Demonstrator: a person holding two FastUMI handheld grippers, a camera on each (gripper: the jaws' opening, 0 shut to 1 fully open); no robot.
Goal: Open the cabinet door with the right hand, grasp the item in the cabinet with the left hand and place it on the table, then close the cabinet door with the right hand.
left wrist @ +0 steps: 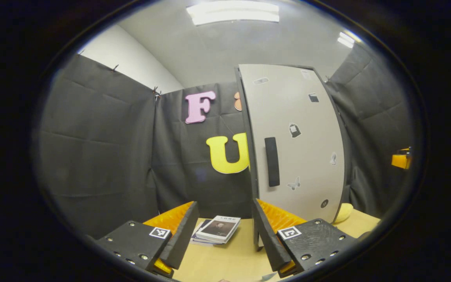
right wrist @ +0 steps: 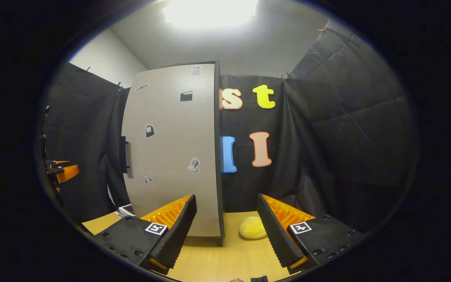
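A tall cabinet stands on the wooden table with its grey door (left wrist: 300,141) shut, so whatever is inside is hidden. Its black vertical handle (left wrist: 271,161) sits near the door's left edge. My left gripper (left wrist: 225,235) is open and holds nothing, a short way in front of the cabinet's left corner. In the right gripper view the same door (right wrist: 170,156) fills the left half, with the handle (right wrist: 123,154) edge-on at its far side. My right gripper (right wrist: 225,231) is open, low over the table by the cabinet's right corner.
A small stack of books (left wrist: 217,229) lies on the table (left wrist: 229,262) left of the cabinet. A yellow soft lump (right wrist: 253,228) rests right of the cabinet's foot. Black cloth walls close in on all sides. The other gripper (right wrist: 63,171) shows far left.
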